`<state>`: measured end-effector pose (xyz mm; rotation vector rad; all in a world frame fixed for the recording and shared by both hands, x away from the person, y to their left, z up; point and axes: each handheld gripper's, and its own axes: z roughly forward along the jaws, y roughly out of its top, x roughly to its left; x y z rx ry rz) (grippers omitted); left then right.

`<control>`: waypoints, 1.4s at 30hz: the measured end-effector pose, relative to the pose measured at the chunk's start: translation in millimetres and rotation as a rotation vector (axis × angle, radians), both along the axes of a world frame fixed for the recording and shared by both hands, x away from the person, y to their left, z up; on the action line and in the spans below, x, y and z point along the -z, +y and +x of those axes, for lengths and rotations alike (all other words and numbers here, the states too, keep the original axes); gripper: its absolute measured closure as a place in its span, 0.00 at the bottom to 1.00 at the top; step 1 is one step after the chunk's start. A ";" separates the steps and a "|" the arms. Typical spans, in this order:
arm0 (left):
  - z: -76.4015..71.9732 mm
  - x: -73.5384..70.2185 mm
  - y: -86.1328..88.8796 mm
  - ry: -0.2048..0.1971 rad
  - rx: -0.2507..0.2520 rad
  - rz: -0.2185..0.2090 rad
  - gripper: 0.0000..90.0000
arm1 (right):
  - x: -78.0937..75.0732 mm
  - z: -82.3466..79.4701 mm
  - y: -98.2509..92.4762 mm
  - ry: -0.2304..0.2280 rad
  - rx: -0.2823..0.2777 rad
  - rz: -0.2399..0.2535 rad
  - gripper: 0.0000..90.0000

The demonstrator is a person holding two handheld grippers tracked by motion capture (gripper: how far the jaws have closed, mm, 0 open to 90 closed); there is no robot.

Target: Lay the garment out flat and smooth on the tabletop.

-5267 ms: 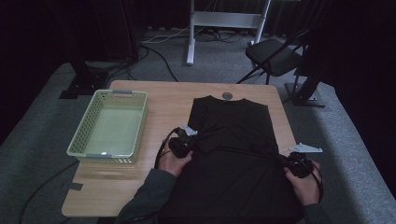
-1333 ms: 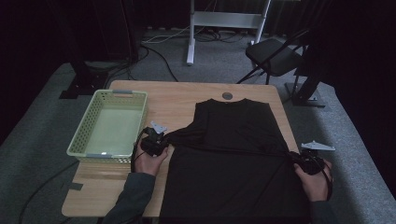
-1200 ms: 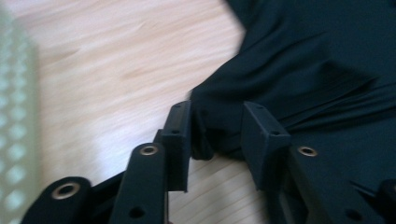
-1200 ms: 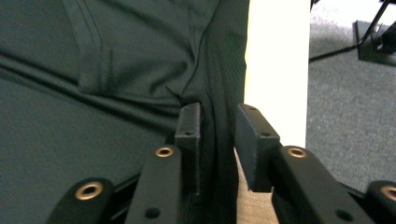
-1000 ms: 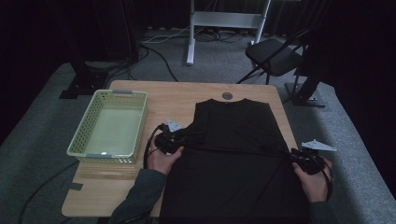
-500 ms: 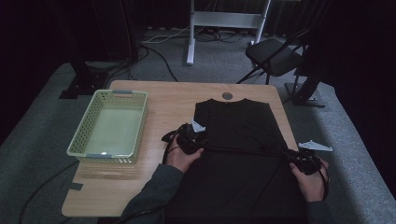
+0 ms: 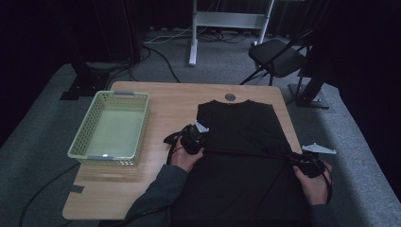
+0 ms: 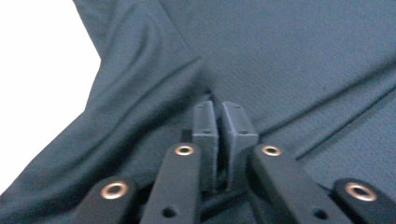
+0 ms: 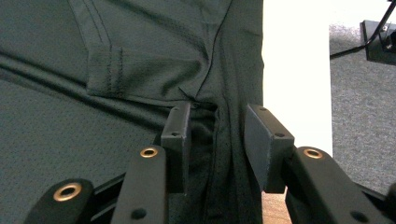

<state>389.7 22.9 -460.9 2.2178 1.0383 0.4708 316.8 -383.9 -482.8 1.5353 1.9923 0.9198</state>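
A black T-shirt (image 7: pixel 246 137) lies flat on the wooden table (image 7: pixel 165 104), collar toward the far edge. My left gripper (image 7: pixel 195 137) rests on the shirt's left edge. Its jaws have just been closing, and in the left gripper view the gripper (image 8: pixel 222 109) is shut with a ridge of shirt fabric (image 8: pixel 289 56) pinched between the pads. My right gripper (image 7: pixel 302 161) sits at the shirt's right edge. In the right gripper view that gripper (image 9: pixel 217 121) stands open, with the shirt's side seam (image 9: pixel 140 56) lying between the pads, untouched.
A pale green mesh basket (image 7: pixel 78 142) stands on the left of the table. A round dark grommet (image 7: pixel 230 97) sits beyond the collar. Behind the table are a folding chair (image 7: pixel 279 56) and a white stand (image 7: pixel 194 33), with cables on the floor.
My left hand has moved right, from beside the basket onto the shirt's left edge, drawing the left sleeve inward. Its jaws have come together. The right hand has stayed in place.
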 end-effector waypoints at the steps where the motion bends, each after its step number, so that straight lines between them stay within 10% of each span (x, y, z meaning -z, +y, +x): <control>1: 0.7 -1.7 2.3 -0.002 -0.003 -0.002 0.98 | 0.5 -0.1 -0.3 0.000 0.002 0.002 0.69; 42: 39.8 -41.8 93.9 -0.025 -0.264 -0.066 0.99 | 1.7 -0.6 -1.9 -0.005 0.001 0.009 0.67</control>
